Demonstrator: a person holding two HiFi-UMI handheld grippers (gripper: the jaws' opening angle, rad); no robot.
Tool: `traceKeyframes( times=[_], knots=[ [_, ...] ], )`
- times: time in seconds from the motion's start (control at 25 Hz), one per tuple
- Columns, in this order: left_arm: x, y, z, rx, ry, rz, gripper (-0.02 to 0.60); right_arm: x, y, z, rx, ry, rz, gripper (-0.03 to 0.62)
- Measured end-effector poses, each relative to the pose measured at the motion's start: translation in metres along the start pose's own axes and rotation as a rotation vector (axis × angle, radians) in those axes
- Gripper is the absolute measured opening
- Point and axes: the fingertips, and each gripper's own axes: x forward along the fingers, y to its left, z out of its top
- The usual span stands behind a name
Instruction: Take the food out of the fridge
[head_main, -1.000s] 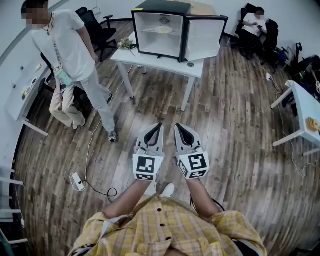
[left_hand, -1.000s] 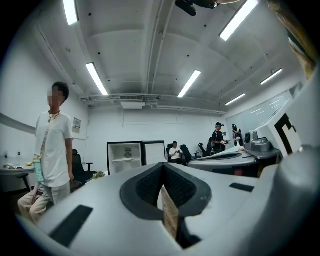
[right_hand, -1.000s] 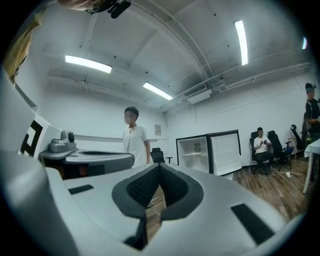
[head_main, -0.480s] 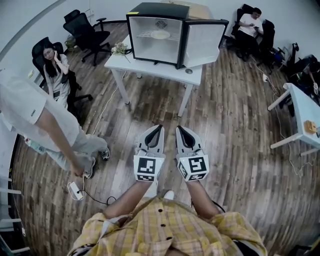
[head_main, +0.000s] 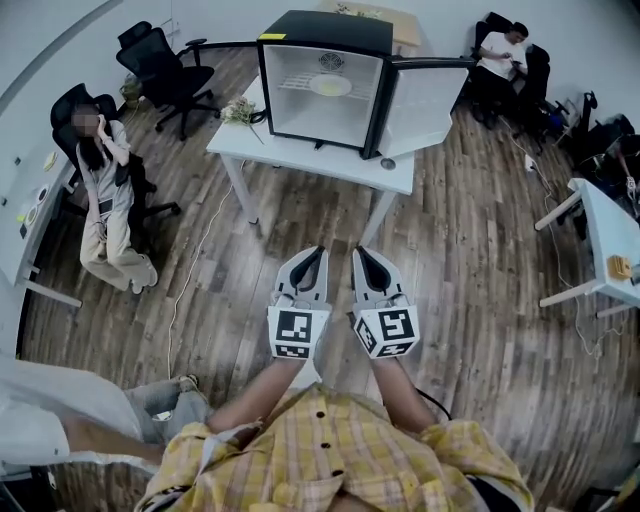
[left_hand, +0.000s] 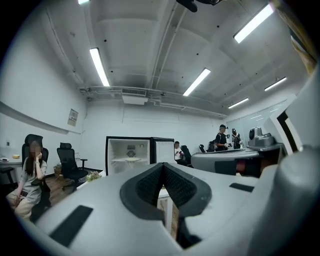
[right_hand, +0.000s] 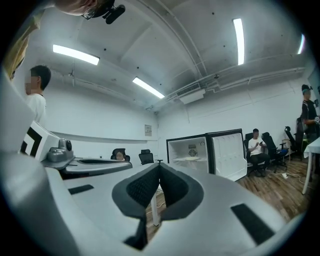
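A small black fridge (head_main: 322, 70) stands on a white table (head_main: 300, 157) ahead, with its door (head_main: 428, 95) swung open to the right. On its wire shelf lies a pale round plate of food (head_main: 330, 86), which also shows in the left gripper view as the plate (left_hand: 130, 160) and in the right gripper view as the plate (right_hand: 191, 158). My left gripper (head_main: 316, 252) and right gripper (head_main: 361, 253) are held side by side over the wooden floor, well short of the table. Both point level at the fridge, jaws shut, nothing held.
A seated person (head_main: 100, 200) and black office chairs (head_main: 150, 60) are at the left. Another person (head_main: 505, 50) sits at the back right. A white desk (head_main: 605, 235) stands at the right. A bent-over person (head_main: 60, 430) is near my lower left. Flowers (head_main: 238, 110) lie on the table.
Both grippers have come forward toward the fridge table, which looks nearer. The person in white who stood at the left now shows bent over at the lower left.
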Motion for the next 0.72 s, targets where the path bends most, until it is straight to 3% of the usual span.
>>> traceKeyframes(
  times=[0.24, 0.72],
  knots=[
    [0.022, 0.032, 0.000, -0.013, -0.001, -0.020, 0.008, 0.043, 0.003, 0.005, 0.046, 0.002, -0.016, 0.008],
    [0.060, 0.065, -0.011, -0.052, 0.011, -0.044, 0.008, 0.083, -0.012, -0.001, 0.035, 0.027, -0.063, 0.008]
  ],
)
